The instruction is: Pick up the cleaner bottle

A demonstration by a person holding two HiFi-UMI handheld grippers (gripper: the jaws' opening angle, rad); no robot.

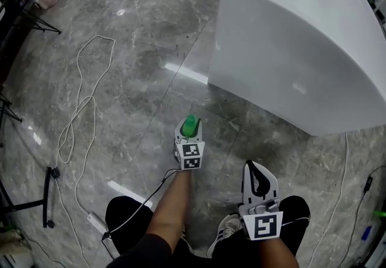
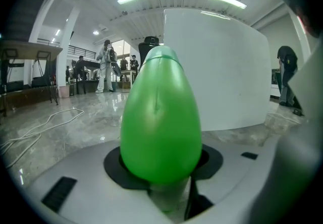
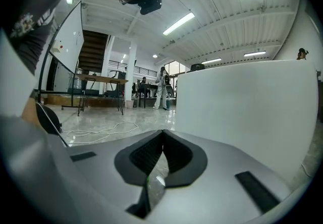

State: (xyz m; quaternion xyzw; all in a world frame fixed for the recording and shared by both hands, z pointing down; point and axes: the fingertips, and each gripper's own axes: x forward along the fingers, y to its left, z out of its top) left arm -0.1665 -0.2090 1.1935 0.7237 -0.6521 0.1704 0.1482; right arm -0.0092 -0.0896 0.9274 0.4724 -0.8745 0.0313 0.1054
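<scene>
The cleaner bottle (image 1: 190, 122) shows as a green egg-shaped top just above the marble floor, in front of my knees. In the left gripper view that green top (image 2: 160, 117) fills the middle and sits in the round black recess of the pads. My left gripper (image 1: 190, 132) is shut on it, its white jaws on both sides; the bottle's body below is hidden. My right gripper (image 1: 258, 177) hangs lower right, apart from the bottle. Its black pads (image 3: 151, 155) meet with nothing between them.
A large white curved counter (image 1: 289, 37) stands on the floor ahead to the right. A white cable (image 1: 78, 110) loops across the floor at left, near a black stand foot (image 1: 47, 197) and a power strip (image 1: 96, 223). My shoe (image 1: 226, 230) is below.
</scene>
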